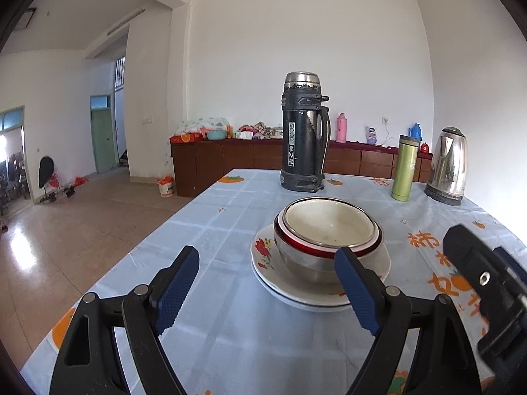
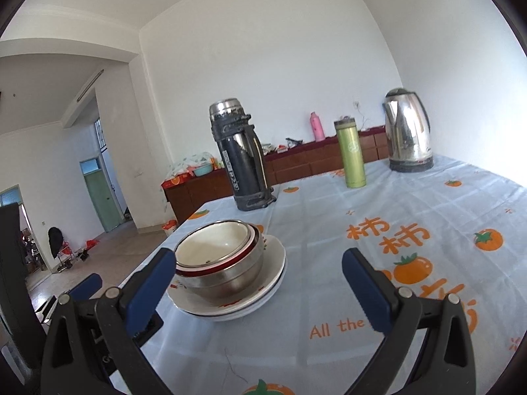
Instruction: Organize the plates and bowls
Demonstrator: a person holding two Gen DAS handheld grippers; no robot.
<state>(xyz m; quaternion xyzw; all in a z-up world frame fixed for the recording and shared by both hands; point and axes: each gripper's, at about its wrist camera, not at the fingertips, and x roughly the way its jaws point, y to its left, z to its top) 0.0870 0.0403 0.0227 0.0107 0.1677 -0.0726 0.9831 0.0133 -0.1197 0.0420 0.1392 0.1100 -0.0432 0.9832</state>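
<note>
Left wrist view
- Left gripper (image 1: 266, 291): jaws wide apart, nothing between the blue pads (image 1: 179, 288), which hover over the table (image 1: 230, 335) near its front edge.
- Bowls (image 1: 329, 230): nested stack, a cream bowl inside a red-rimmed one inside a steel one, sitting on the plates (image 1: 263, 256), towards the middle of the table, just beyond the right pad.
- Plates: stacked, flower-patterned rim showing.
- Far edge of table: black flask (image 1: 304, 131) upright; green tumbler (image 1: 405, 168) and steel kettle (image 1: 449, 164) towards the far right corner.
- Right gripper (image 1: 484, 283): black body seen at the right edge of the picture.

Right wrist view
- Right gripper (image 2: 258, 291): fingers spread, empty.
- Bowls (image 2: 224, 250): on the plates (image 2: 273, 256), near the table's left edge, partly behind the left pad (image 2: 151, 291); whether they touch cannot be told.
- Tablecloth (image 2: 395, 204): pale blue, orange fruit print.
</note>
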